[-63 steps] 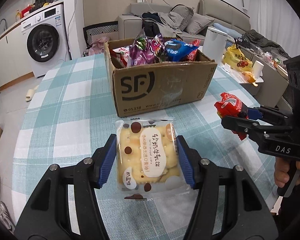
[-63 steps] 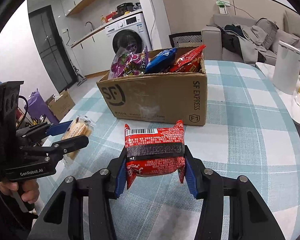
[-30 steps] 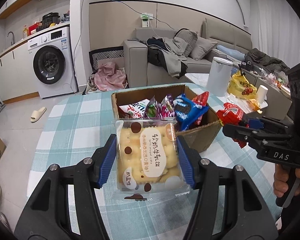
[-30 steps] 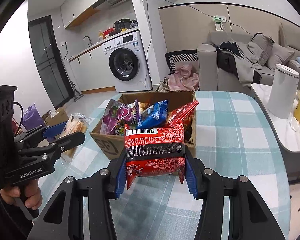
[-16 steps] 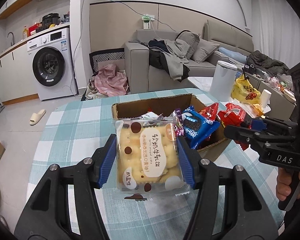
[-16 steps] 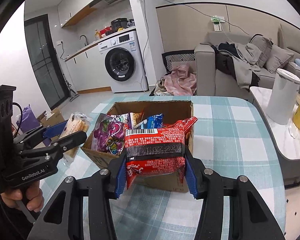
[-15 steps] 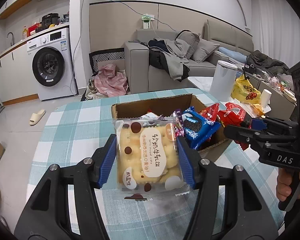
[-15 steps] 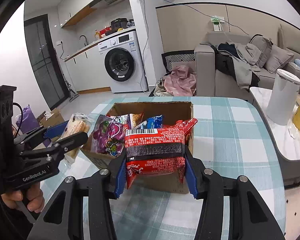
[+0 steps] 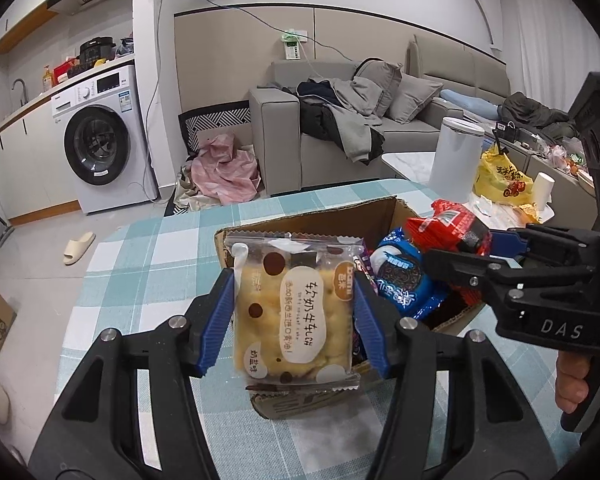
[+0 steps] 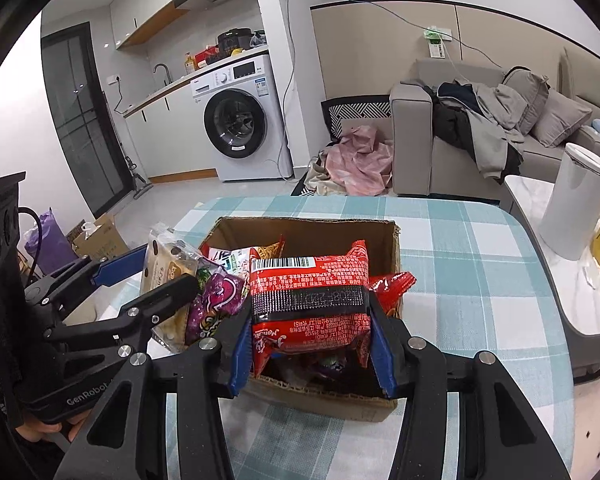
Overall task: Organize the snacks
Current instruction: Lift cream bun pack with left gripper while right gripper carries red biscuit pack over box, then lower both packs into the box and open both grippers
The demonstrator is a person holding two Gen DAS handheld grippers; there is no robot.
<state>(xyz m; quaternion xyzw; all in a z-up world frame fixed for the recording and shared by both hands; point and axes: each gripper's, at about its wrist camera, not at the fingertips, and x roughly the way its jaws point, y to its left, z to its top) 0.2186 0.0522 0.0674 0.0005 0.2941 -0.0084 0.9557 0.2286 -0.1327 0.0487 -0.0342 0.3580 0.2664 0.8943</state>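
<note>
Snacks: biscuit pack (image 9: 294, 312) clamped in left gripper (image 9: 294, 312), red packet (image 10: 310, 304) in right gripper (image 10: 310, 308), both at frame centre above the part-filled box (image 10: 394, 248); release remains.

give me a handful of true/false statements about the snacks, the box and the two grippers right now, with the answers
1. The left gripper is shut on a yellow biscuit pack. True.
2. The right gripper is empty. False: it is shut on a red snack pack.
3. The cardboard box stands on a teal and white checked tablecloth. True.
4. The cardboard box holds nothing. False: it already holds several packets, among them a purple packet and a blue cookie packet.
5. The box's top is taped shut. False: the top is open and the snacks inside show.
6. Both held packs hang above the box's opening rather than lying on the table. True.
</note>
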